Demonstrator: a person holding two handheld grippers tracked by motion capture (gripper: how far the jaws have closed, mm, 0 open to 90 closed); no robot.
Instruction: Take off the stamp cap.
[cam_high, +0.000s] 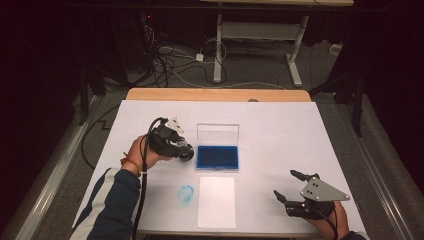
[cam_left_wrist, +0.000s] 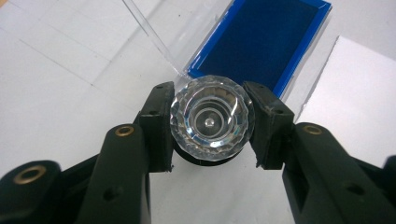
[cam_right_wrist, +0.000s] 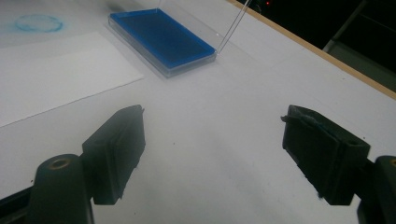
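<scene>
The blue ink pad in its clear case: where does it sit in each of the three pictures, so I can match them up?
High view: the blue ink pad lies mid-table, just right of the left gripper.
Left gripper view: top right, beyond the clear round stamp clamped in the jaws.
Right gripper view: upper left, far beyond the open jaws.
Shared landmark: the white sheet of paper beside the pad.

Left gripper (cam_high: 186, 151) sits just left of the open blue ink pad case (cam_high: 217, 156), clamped on a round clear-topped stamp (cam_high: 185, 150). White sheet (cam_high: 217, 201) lies in front of the case, blue smudge (cam_high: 186, 194) beside it. Right gripper (cam_high: 289, 186) rests spread near the table's right front corner.
</scene>
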